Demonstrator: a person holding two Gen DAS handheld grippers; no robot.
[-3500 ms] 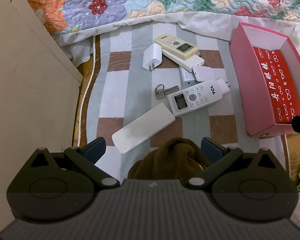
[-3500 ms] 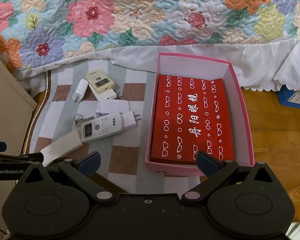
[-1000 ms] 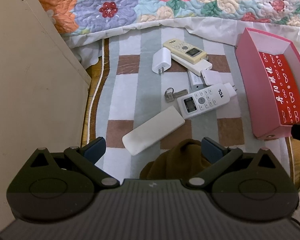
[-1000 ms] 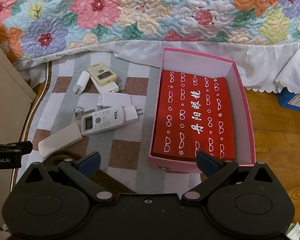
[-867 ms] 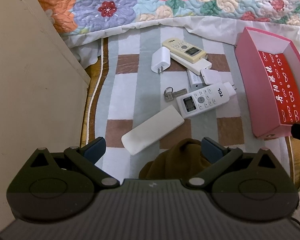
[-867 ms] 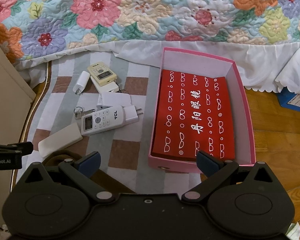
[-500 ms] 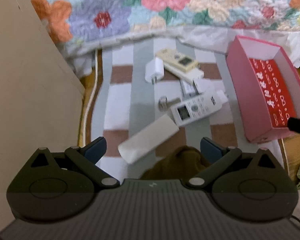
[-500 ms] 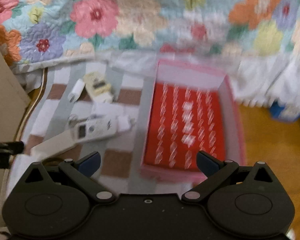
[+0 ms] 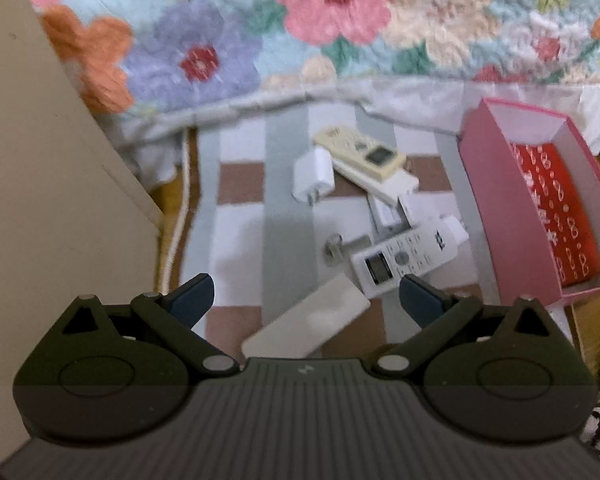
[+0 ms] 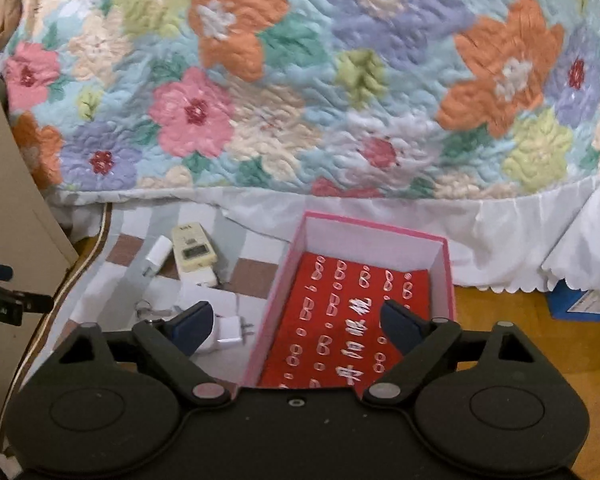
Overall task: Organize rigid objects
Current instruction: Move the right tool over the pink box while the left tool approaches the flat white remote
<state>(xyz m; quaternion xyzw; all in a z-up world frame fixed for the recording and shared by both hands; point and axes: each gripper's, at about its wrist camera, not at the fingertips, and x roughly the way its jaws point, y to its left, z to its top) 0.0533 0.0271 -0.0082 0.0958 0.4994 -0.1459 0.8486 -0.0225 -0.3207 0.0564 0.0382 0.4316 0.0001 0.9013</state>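
A beige cabinet side (image 9: 40, 184) stands at far left. The left tool (image 9: 306, 300) hovers spread wide and empty above a checked mat (image 9: 240, 236). On the mat lie a flat white case (image 9: 308, 324), a key (image 9: 342, 246), a white TCL remote (image 9: 404, 258), a white charger (image 9: 314, 174) and a beige remote (image 9: 360, 152). Right of these sits a pink box (image 10: 376, 236) with a red printed lining. The right tool (image 10: 296, 324) hangs over the box's near edge, jaws wide but closing, nothing between them.
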